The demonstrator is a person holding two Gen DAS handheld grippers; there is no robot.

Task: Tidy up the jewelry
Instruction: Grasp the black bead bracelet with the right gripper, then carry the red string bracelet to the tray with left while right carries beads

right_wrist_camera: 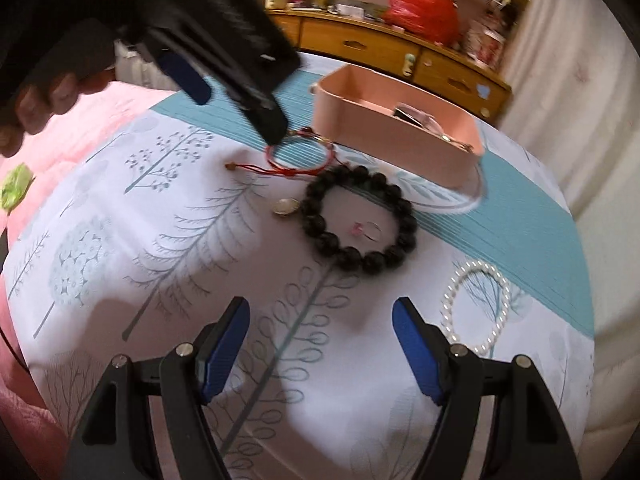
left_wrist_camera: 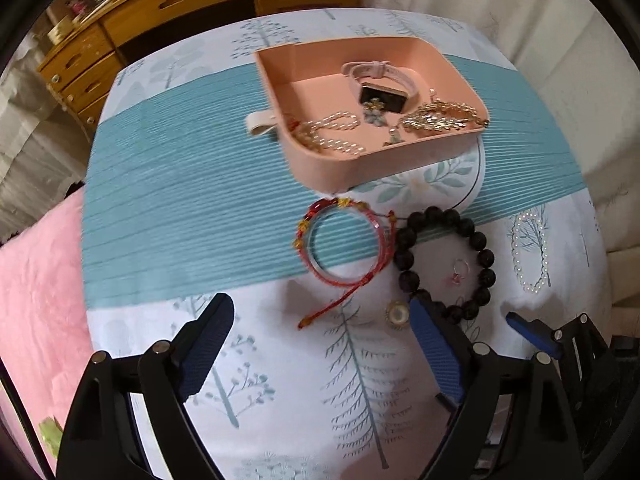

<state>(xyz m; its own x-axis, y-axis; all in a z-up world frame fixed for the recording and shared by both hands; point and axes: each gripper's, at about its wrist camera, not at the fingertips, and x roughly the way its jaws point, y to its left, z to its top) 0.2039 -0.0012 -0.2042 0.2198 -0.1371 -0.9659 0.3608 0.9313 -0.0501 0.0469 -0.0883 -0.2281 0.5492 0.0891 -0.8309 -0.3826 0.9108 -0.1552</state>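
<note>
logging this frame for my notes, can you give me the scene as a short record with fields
surface: bed cover with tree print and a teal band
tray: pink tray holding a watch, gold chains and beaded strands
still outside tray: red bracelet, black bead bracelet, pearl bracelet, small ring inside the black one, round gold piece
left hand-held gripper: open, holding nothing, near the red bracelet
right hand-held gripper: open, holding nothing, facing the black bead bracelet
</note>
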